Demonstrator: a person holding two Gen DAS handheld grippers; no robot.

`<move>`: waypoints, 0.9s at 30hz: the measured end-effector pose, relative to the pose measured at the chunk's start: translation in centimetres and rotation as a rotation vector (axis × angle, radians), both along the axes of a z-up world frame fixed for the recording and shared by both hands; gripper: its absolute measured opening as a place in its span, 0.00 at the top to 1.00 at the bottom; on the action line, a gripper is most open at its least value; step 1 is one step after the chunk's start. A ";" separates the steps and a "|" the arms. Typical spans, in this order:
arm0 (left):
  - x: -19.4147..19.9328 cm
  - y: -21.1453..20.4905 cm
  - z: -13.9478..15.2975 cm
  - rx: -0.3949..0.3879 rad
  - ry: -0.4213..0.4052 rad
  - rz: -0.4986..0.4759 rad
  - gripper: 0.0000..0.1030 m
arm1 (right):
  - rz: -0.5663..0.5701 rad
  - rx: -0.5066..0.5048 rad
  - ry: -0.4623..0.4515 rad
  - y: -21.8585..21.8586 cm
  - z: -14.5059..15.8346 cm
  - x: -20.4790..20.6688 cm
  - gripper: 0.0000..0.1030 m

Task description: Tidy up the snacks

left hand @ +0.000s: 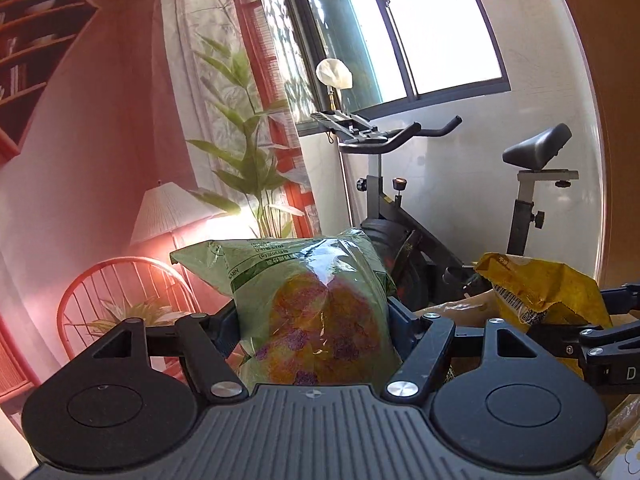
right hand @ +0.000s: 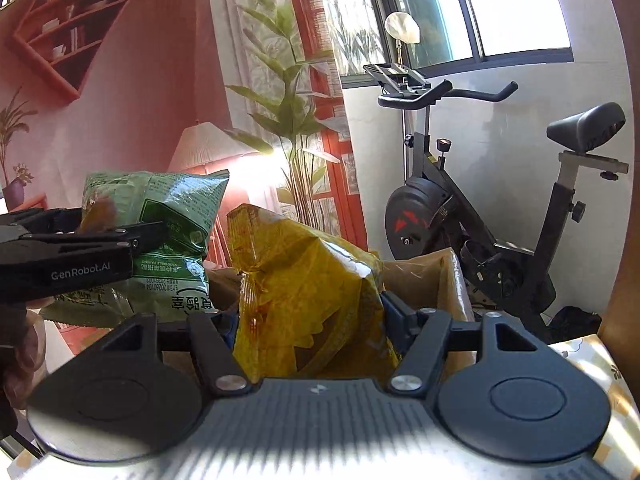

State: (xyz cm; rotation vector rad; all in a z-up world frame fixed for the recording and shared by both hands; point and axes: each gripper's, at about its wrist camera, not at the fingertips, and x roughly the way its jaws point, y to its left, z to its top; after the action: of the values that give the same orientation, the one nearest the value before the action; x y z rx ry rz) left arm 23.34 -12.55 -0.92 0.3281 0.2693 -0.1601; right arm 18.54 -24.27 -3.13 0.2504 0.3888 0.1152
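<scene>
Two snack bags held up in front of the exercise bike (right hand: 480,216)

The left tongs (left hand: 316,316) are clenched on a green snack bag (left hand: 312,300), held upright left of the bike. The right tongs (right hand: 312,316) grip a yellow snack bag (right hand: 308,292), just right of the green one and directly before an open cardboard box (right hand: 432,280) standing in front of the bike.

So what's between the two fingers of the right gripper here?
The yellow snack bag, clamped between the right gripper's fingers in the right wrist view; the left wrist view shows it too.
</scene>
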 end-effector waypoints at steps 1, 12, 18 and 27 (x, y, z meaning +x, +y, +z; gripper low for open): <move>0.5 0.0 -0.4 -0.007 0.031 -0.018 0.27 | -0.009 0.010 0.010 -0.3 -0.3 0.2 0.34; 0.3 3.7 -2.0 -0.156 0.118 -0.081 0.17 | -0.012 -0.047 -0.010 -0.3 -0.7 -1.4 0.24; -2.8 7.3 -1.5 -0.244 0.105 -0.024 0.17 | 0.065 -0.092 -0.058 0.6 -0.4 -5.1 0.24; -8.7 14.8 -3.9 -0.345 0.135 0.059 0.17 | 0.129 -0.133 -0.082 1.2 -3.8 -12.2 0.24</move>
State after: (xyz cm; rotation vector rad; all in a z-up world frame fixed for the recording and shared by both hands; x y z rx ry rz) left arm 14.67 2.29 -4.80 -0.0328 0.3780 -0.1679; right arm 6.34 -23.10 -6.91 0.0890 0.3292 0.2248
